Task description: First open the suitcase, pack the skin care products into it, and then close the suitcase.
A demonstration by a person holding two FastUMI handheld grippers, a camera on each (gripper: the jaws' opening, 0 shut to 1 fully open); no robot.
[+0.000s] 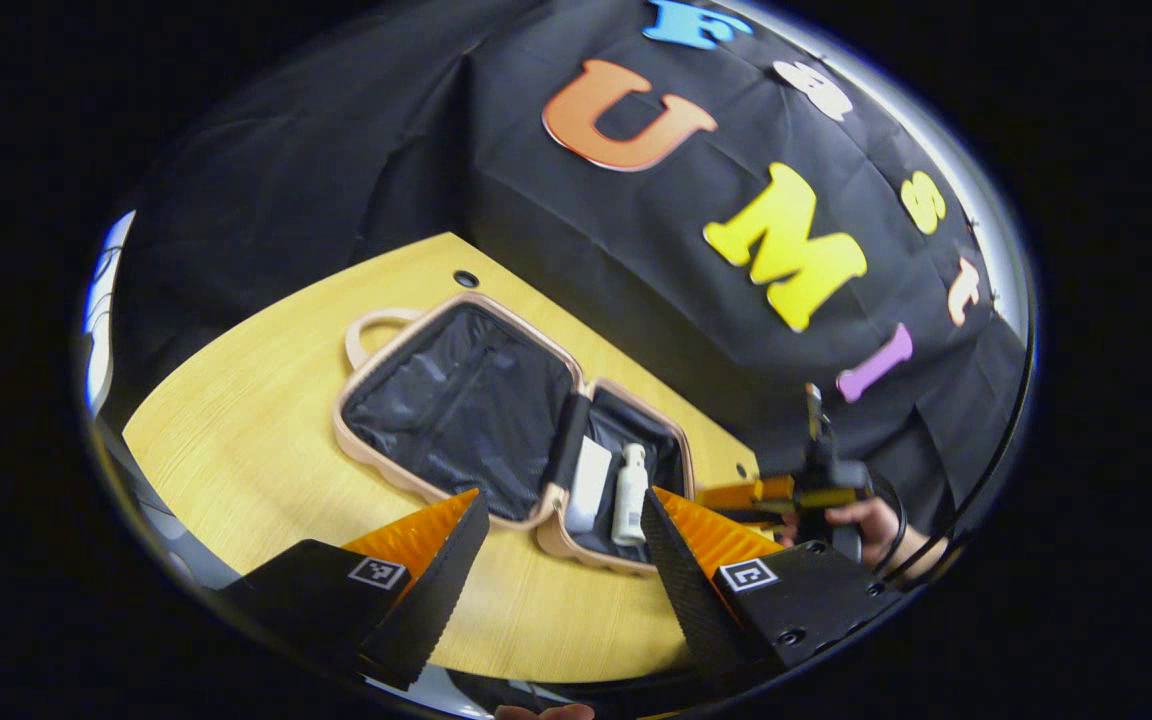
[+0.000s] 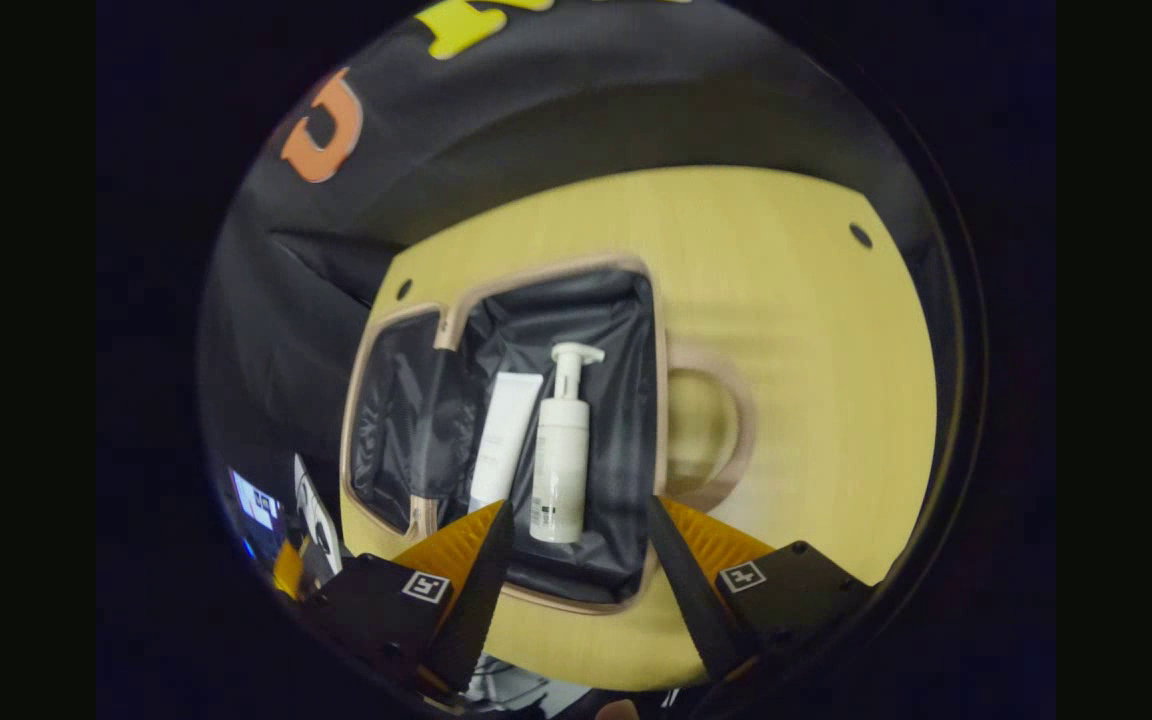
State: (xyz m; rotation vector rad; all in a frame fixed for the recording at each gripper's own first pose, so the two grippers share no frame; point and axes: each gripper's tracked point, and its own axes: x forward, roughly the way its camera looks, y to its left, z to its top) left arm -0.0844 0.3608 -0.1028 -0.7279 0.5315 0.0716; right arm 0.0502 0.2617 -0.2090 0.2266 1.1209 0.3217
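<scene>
A pink suitcase (image 1: 456, 297) lies open and flat on the yellow table (image 1: 236, 420), showing its black lining. A white tube (image 1: 588, 485) and a white pump bottle (image 1: 630, 492) lie side by side in its right half. My left gripper (image 1: 564, 510) hovers open above the suitcase's near edge, with nothing between its fingers. The right gripper (image 1: 736, 495) is held by a hand (image 1: 871, 525) just right of the case. In the right gripper view, my right gripper (image 2: 577, 520) stands open over the suitcase (image 2: 556, 268), just short of the bottle (image 2: 561, 450) and tube (image 2: 504, 440).
The suitcase handle (image 2: 711, 430) lies flat on the table (image 2: 816, 350), beside the half holding the products. Small round holes (image 1: 466, 278) mark the tabletop near its far edge. The black cloth wall stands close behind the table.
</scene>
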